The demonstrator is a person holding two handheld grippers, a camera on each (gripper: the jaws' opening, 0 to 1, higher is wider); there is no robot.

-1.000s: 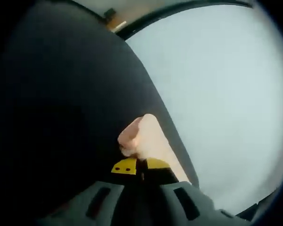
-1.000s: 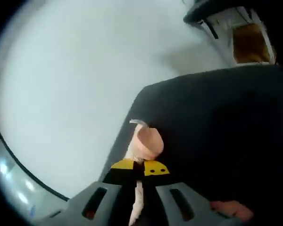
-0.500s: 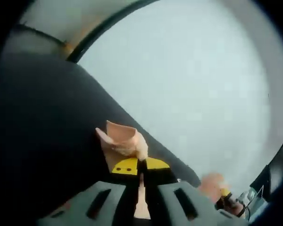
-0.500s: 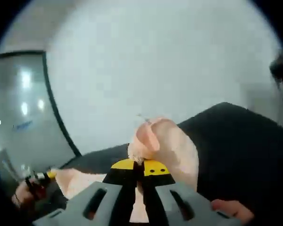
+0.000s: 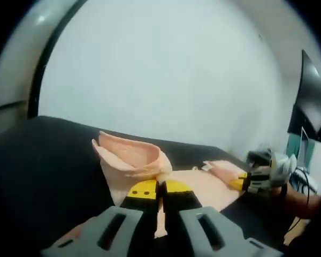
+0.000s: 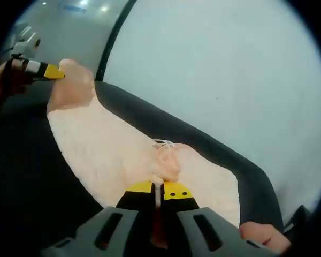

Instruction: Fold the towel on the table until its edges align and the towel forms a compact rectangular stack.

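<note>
Left tool point(image 5: 159, 188) is closed on a bunched corner of the peach towel point(image 5: 131, 158) at frame centre. Right tool point(image 6: 159, 188) is likewise clamped on the towel point(image 6: 104, 152), which is spread across the dark desk point(image 6: 203, 147).

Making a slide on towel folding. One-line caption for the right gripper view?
Right tongs pinch a peach towel stretched over a dark table, left tongs gripping its far corner.

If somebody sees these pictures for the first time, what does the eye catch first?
The peach towel stands out, stretched above the dark table between the two tools. The right tool pinches a bunched corner low in the right gripper view, and the left tool clamps another corner. A pale wall lies behind.
</note>
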